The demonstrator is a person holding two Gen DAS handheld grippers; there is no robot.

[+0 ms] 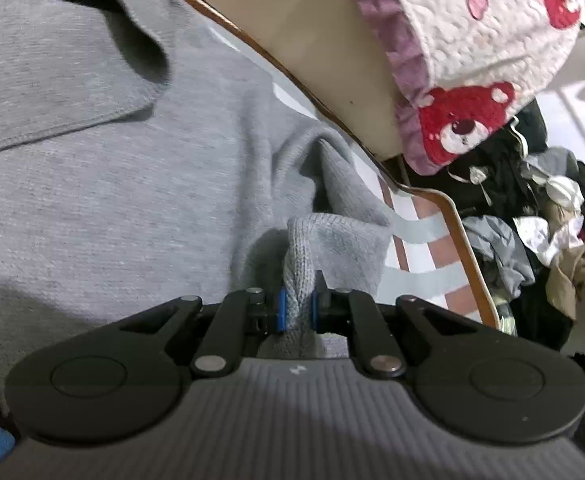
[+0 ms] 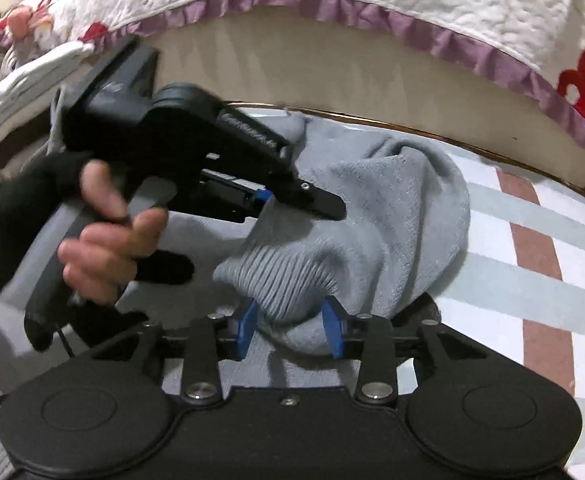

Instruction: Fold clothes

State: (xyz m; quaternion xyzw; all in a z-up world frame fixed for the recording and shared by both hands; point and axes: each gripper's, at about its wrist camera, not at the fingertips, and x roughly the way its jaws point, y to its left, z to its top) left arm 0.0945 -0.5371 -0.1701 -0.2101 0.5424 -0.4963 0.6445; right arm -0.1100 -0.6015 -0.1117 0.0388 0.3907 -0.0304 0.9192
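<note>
grey sweater [image 1: 124, 184] sprawls over the striped desk [image 2: 532, 240], soft, limp knit; left gripper [image 1: 297, 304] jaws pinching the ribbed cuff at six o'clock, right gripper [image 2: 290, 326] jaws spread around a fold, best hold at hems

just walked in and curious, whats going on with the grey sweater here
A person is folding a grey sweater on a striped sheet, with a hand-held gripper in each hand. The left hand-held gripper is shut on a ribbed cuff. The right hand-held gripper has its blue pads apart around another ribbed edge, not pressing it. A quilt with red bears hangs behind.
</note>
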